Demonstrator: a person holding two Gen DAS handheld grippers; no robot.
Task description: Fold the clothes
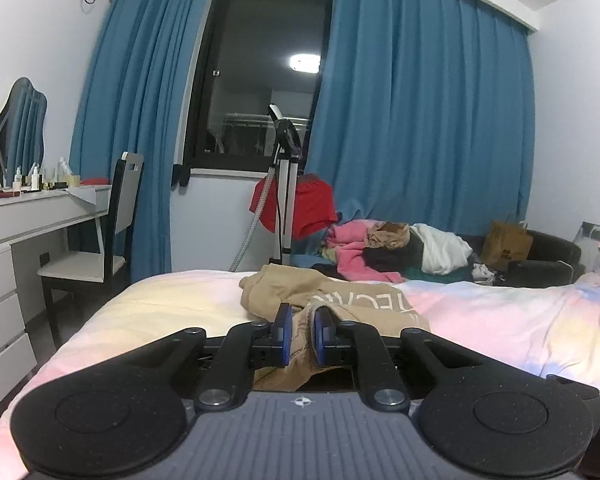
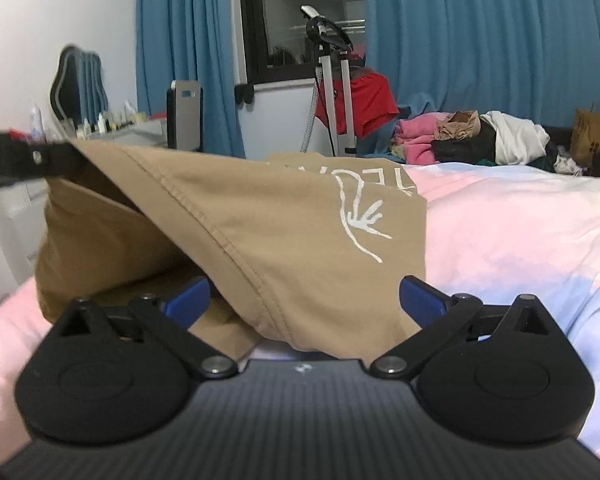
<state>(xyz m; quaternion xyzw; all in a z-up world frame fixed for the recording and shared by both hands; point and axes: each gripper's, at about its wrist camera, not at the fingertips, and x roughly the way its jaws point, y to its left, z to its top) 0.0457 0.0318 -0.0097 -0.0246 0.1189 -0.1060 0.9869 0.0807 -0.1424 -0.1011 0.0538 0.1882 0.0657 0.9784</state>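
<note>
A tan shirt [image 1: 340,304] with white print lies on the pastel bedsheet [image 1: 500,320]. My left gripper [image 1: 302,334] is shut on a ribbed edge of the shirt and holds it lifted. In the right wrist view the shirt [image 2: 284,232] hangs stretched from the left gripper [image 2: 28,160] at the left edge down over my right gripper [image 2: 304,300]. The right gripper's jaws stand wide open with the shirt's hem draped between them.
A pile of clothes [image 1: 396,252] lies at the far side of the bed. A garment steamer stand [image 1: 284,200] with a red garment stands by the window. A white dresser [image 1: 40,216] and a chair [image 1: 100,240] are on the left. Blue curtains hang behind.
</note>
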